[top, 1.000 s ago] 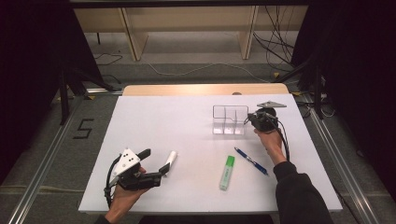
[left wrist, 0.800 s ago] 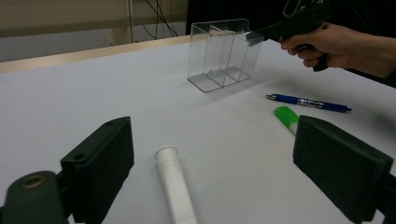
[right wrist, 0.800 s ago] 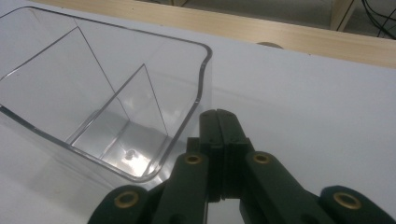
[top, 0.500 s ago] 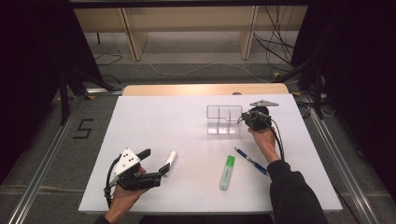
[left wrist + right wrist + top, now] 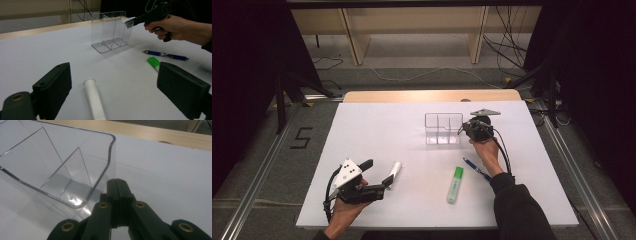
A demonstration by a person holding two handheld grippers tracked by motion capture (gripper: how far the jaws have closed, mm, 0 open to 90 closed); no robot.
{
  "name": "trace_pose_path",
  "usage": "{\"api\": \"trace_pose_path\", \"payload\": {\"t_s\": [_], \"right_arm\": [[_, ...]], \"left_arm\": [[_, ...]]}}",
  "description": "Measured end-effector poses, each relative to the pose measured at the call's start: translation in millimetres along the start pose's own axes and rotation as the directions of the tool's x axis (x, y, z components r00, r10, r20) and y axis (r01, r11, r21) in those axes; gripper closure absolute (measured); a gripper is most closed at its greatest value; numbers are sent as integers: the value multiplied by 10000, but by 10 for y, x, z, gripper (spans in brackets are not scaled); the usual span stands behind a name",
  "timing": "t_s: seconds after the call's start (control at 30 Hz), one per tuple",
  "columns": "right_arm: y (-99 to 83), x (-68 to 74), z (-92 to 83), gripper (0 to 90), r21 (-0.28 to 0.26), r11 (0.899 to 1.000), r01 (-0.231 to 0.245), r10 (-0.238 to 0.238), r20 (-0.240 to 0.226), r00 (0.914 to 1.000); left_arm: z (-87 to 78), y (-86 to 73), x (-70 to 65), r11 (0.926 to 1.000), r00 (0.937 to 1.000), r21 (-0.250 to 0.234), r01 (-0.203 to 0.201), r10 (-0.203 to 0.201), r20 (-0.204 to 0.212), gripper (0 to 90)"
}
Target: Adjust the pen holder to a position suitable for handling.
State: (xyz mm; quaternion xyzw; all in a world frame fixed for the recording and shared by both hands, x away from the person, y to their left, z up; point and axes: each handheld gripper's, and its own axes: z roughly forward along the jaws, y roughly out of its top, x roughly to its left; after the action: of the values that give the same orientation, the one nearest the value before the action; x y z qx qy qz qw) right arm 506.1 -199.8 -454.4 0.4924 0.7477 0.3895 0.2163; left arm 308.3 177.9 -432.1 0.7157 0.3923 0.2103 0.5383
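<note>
A clear plastic organizer (image 5: 443, 128) (image 5: 110, 32) (image 5: 62, 170) with three compartments stands empty on the white table (image 5: 382, 125). My right gripper (image 5: 466, 129) (image 5: 128, 23) (image 5: 117, 182) is shut, its tips against the outside of the organizer's right end wall, nothing between the jaws. My left gripper (image 5: 378, 172) (image 5: 115, 75) rests open near the table's front left. A white capped tube (image 5: 395, 171) (image 5: 93, 97) lies on the table between its jaws, untouched. A green highlighter (image 5: 455, 184) (image 5: 153, 62) and a blue pen (image 5: 477, 169) (image 5: 165, 54) lie below the right hand.
A wooden strip (image 5: 427, 96) runs along the table's far edge, with shelving legs and cables on the floor behind. Metal rails (image 5: 257, 190) flank the table. Open white surface lies left of the organizer.
The right gripper has moved left with the organizer, which has slid a short way left across the table. The left gripper and the white tube have stayed in place.
</note>
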Motion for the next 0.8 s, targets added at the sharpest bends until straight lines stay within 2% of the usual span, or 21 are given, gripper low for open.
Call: {"api": "trace_pose_path", "payload": {"t_s": [0.2,0.33,0.53,0.8], "right_arm": [[22,108,38,900,20,9995,307,-306,-162,9994],[38,156,55,900,101,9994,316,-314,-185,9993],[51,212,82,900,68,9989,460,-458,-275,9986],[45,222,98,900,117,9989,461,-456,-376,9983]], "left_arm": [[-12,3,5,10000,10000,-60,0,1,54,120],[-8,3,7,10000,10000,-23,-5,5,11,120],[-17,6,0,9999,9998,-107,-75,77,174,119],[-10,4,0,10000,9999,-86,-6,8,168,119]]}}
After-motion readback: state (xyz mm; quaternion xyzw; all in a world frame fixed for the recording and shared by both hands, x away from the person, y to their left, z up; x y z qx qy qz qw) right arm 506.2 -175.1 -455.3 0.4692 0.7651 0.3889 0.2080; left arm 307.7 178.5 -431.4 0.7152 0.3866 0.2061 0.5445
